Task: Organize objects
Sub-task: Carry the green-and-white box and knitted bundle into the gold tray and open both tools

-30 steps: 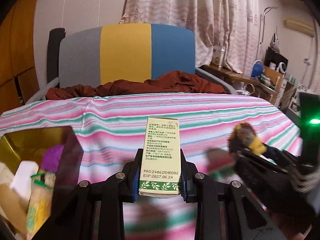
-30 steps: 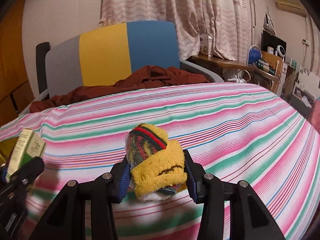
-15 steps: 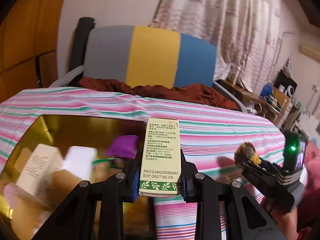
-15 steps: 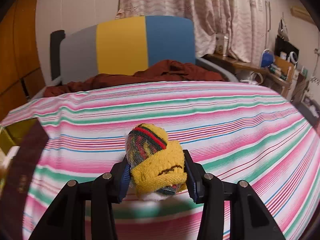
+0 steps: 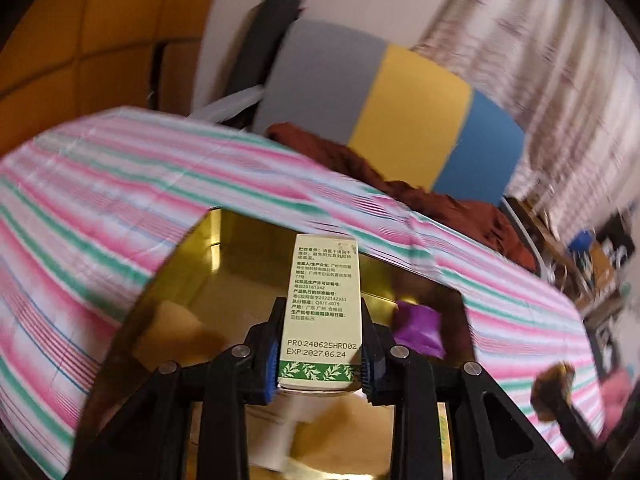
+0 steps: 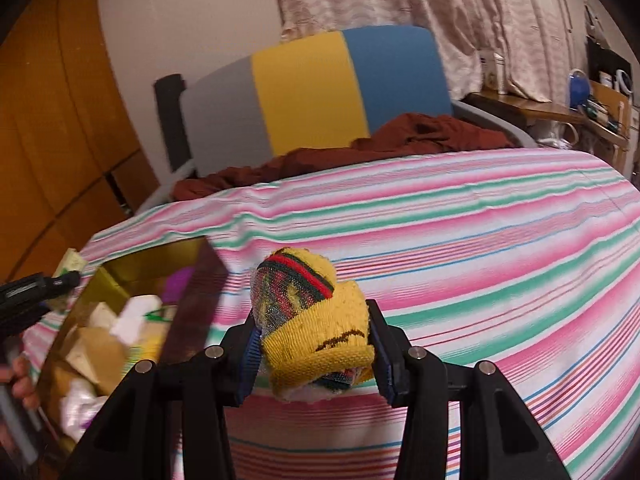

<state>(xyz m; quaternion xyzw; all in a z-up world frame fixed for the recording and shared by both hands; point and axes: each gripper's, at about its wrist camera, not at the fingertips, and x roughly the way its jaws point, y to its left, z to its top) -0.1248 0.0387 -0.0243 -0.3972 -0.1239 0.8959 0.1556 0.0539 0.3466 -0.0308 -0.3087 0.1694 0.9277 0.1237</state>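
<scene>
Two grippers angle downward over a bed spread with a striped cloth [image 6: 460, 240]. Most of that cloth lies bare to the right of the gold box [image 5: 208, 264], whose shiny walls stand open-topped near the cloth's left edge, holding cartons and a purple item [image 5: 418, 330]. The left gripper [image 5: 320, 352] hangs above the box's interior, jaws pressed tight on a slim carton [image 5: 322, 312] that stands upright between them, its long axis running away from the camera. The right gripper [image 6: 314, 350], just right of the box, is clamped partway on a rolled yellow sock [image 6: 316, 328], cuff toward the camera.
</scene>
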